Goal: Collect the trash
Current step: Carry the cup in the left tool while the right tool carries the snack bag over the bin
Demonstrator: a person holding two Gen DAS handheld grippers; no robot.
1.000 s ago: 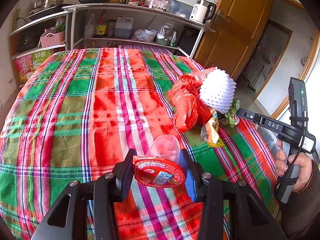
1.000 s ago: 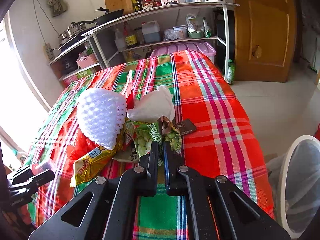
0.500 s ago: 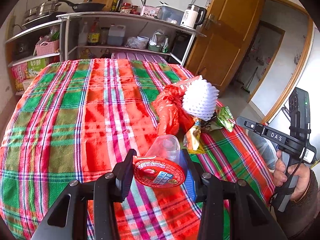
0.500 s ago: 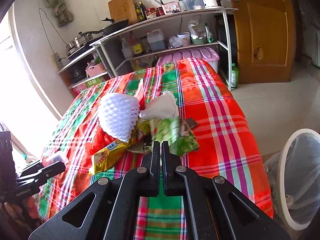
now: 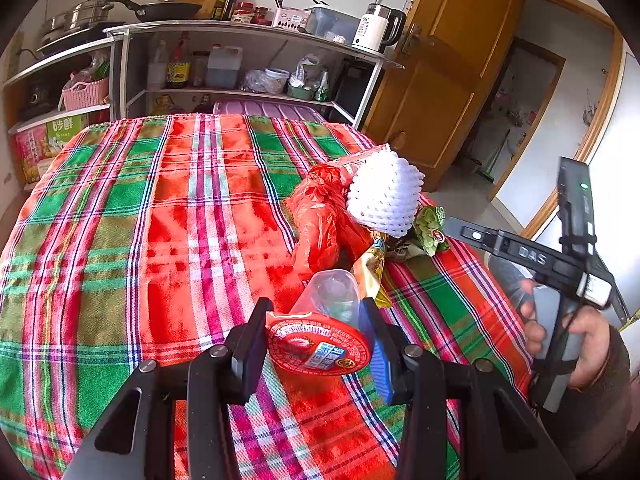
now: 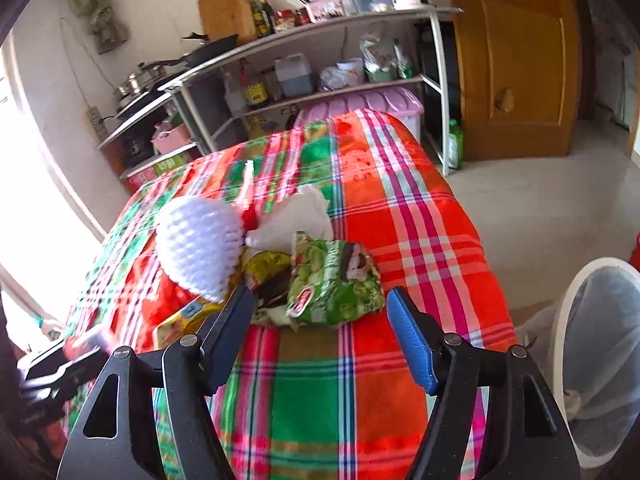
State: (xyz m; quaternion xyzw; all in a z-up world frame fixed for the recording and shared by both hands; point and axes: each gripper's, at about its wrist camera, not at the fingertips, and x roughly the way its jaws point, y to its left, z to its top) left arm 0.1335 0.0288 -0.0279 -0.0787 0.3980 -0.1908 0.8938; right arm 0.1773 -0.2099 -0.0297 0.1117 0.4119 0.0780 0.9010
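Plaid cloth (image 5: 160, 216) in red, green and pink covers the table in the left wrist view, with a metal shelf rack (image 5: 248, 32) of pans, bottles and a white kettle (image 5: 376, 30) behind it and a wooden door (image 5: 452, 64) to the right. Near the cloth's right side lies a heap of trash: a crumpled red plastic bag (image 5: 320, 220), a white foam fruit net (image 5: 384, 196) resting against it, a yellow wrapper (image 5: 374, 270) and a green snack bag (image 5: 432, 230). The left gripper (image 5: 316, 332) is clamped on a clear plastic cup (image 5: 332, 296) with a red peeled-back foil lid, held above the cloth. At far right a hand grips the other tool's handle. In the right wrist view, the right gripper (image 6: 320, 312) has its fingers spread wide, holding nothing, and the green snack bag (image 6: 334, 280) lies between and just beyond them. The foam net (image 6: 198, 244), a white crumpled tissue (image 6: 296, 218) and the yellow wrapper (image 6: 184, 316) crowd its left side. A white-rimmed bin (image 6: 560, 344) with a pale liner stands on the floor at right.
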